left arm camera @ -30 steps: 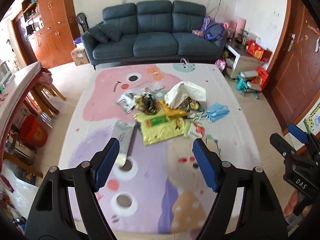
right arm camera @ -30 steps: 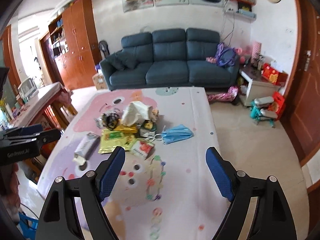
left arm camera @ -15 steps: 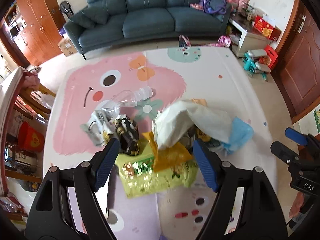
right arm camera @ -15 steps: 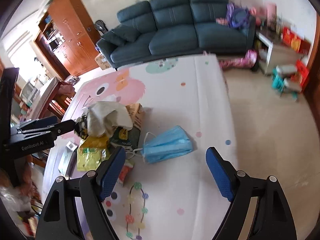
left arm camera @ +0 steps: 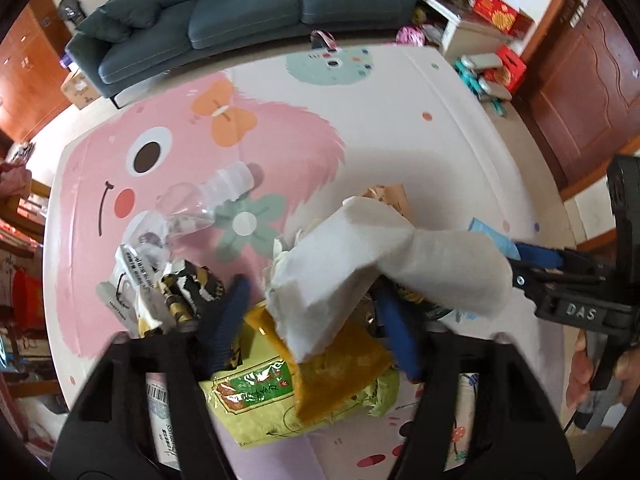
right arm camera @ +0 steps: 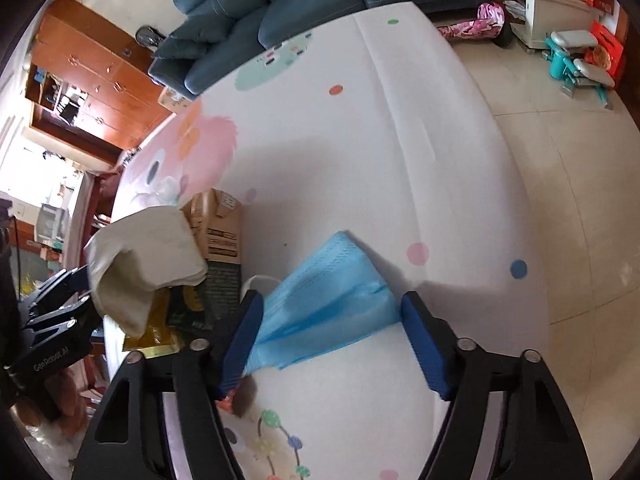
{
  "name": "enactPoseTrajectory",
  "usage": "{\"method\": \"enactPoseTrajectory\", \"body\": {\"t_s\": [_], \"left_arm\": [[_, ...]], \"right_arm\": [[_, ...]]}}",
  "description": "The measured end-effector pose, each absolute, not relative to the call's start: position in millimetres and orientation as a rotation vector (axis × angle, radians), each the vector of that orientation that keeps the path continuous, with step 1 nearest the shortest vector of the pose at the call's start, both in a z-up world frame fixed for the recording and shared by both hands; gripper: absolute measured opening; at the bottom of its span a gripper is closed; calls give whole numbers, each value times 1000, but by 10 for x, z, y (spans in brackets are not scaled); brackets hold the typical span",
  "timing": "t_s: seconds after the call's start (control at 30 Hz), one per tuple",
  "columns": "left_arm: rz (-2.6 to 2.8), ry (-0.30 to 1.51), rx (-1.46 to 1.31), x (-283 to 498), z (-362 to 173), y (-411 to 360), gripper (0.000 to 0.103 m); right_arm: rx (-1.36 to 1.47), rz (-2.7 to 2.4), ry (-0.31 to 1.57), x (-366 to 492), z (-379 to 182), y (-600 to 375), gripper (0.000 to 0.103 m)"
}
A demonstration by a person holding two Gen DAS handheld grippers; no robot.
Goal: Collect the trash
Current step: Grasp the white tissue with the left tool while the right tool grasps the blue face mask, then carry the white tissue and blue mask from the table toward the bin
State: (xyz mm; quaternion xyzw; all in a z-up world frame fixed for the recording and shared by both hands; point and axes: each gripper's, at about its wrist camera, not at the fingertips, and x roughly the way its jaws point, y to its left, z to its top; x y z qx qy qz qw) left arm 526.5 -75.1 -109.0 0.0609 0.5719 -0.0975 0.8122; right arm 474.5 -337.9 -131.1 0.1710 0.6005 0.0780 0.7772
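A trash pile lies on the cartoon play mat (left arm camera: 280, 140). My left gripper (left arm camera: 312, 328) is open, its blue pads low on either side of a crumpled white paper (left arm camera: 360, 272) and an orange wrapper (left arm camera: 340, 364) on a yellow-green packet (left arm camera: 272, 392). A black-gold wrapper (left arm camera: 188, 292) and a clear plastic bottle (left arm camera: 208, 200) lie to its left. My right gripper (right arm camera: 334, 344) is open, straddling a blue face mask (right arm camera: 332, 304) that lies flat on the mat. A brown carton (right arm camera: 218, 228) sits left of the mask, partly under the white paper (right arm camera: 148, 256).
A dark blue sofa (left arm camera: 240, 8) stands beyond the mat's far edge. Toys and a white cabinet (left arm camera: 480, 80) sit at the far right by a wooden door. Tiled floor (right arm camera: 560, 200) runs along the mat's right side. A person's hand holds each gripper.
Both grippers have moved forward and down to the pile. The left one now sits around the white paper and wrappers. The right one now straddles the blue mask.
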Motion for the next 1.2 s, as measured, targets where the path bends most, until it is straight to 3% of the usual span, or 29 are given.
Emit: {"method": "enactPoseTrajectory", "body": {"t_s": [0.07, 0.13, 0.23, 0.37, 1.2], "left_arm": [[-210, 1234, 127, 5294, -1142, -775, 30], [-202, 1228, 122, 5281, -1157, -789, 20], [-175, 1202, 132, 5225, -1124, -809, 13], [-135, 1157, 142, 5107, -1001, -825, 10], [-66, 937, -129, 3603, 207, -269, 10]], "right_arm": [[348, 173, 1281, 4770, -1320, -3341, 60], [327, 187, 1284, 4798, -1347, -3296, 39], [323, 206, 1282, 4776, -1333, -3280, 22], [339, 228, 1270, 4726, -1296, -3311, 9], [391, 270, 1094, 3770, -318, -3371, 6]]}}
